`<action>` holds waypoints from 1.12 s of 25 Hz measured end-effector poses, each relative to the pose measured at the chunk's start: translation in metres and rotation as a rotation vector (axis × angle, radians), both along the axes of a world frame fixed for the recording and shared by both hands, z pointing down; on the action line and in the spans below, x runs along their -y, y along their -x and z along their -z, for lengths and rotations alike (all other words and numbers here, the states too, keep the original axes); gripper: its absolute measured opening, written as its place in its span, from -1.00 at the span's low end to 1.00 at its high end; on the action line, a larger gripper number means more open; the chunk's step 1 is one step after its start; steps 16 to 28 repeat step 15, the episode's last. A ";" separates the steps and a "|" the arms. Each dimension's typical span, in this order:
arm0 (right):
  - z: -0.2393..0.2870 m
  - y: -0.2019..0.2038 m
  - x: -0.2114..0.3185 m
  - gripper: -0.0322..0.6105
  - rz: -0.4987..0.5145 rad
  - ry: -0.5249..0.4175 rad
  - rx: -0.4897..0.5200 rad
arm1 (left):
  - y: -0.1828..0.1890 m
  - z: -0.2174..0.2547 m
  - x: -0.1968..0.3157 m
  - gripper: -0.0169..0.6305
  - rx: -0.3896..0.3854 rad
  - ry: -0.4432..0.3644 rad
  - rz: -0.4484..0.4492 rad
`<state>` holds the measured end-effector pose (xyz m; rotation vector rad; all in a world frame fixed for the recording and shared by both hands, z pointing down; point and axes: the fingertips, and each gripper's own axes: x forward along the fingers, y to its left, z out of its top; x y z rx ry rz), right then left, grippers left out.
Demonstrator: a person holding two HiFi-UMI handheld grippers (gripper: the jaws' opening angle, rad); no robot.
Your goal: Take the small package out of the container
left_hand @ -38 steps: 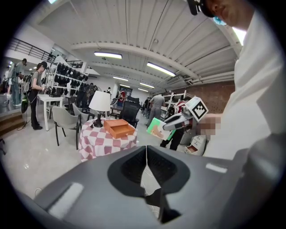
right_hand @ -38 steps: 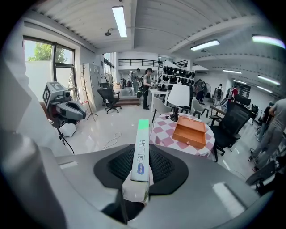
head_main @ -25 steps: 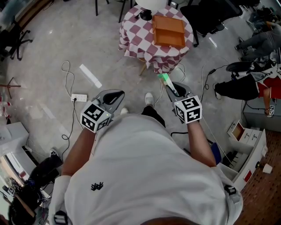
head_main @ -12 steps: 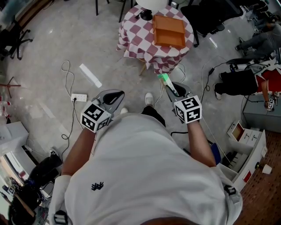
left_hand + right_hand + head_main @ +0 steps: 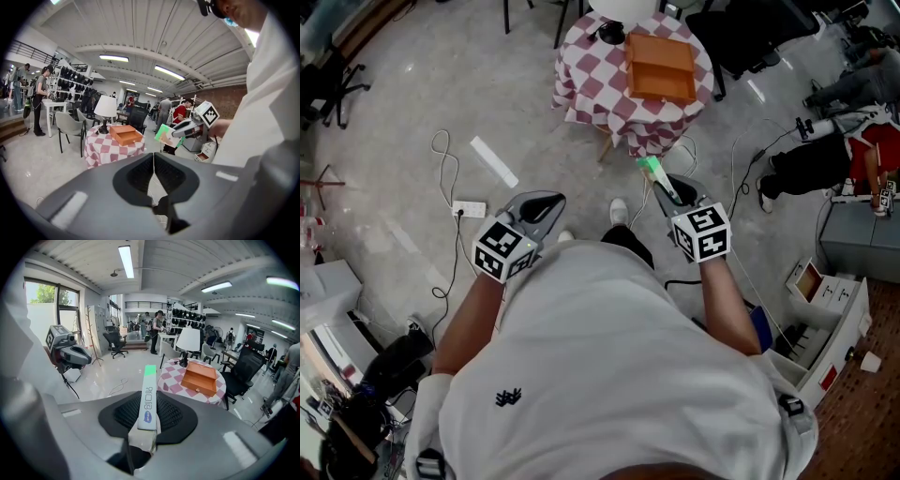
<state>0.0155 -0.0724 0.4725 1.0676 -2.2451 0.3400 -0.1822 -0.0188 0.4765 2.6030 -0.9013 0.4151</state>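
Head view: the person's white shirt (image 5: 609, 375) covers the lower centre and hides the floor beneath. The right gripper (image 5: 670, 190) is clamped on the small package (image 5: 652, 169), whose near end is buried between the jaws. The right gripper view shows it edge-on, so its faces are unreadable. Bare floor (image 5: 534, 122) lies between the person and the checkered table (image 5: 591, 75), upper centre, which carries the orange container (image 5: 660, 67). The package's long axis follows the jaws, green end toward the table. The left gripper (image 5: 546, 208) is closed, empty.
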 end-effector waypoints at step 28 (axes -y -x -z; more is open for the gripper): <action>-0.002 -0.014 0.034 -0.61 0.014 0.003 0.014 | -0.014 0.001 0.027 -0.77 0.002 0.010 0.023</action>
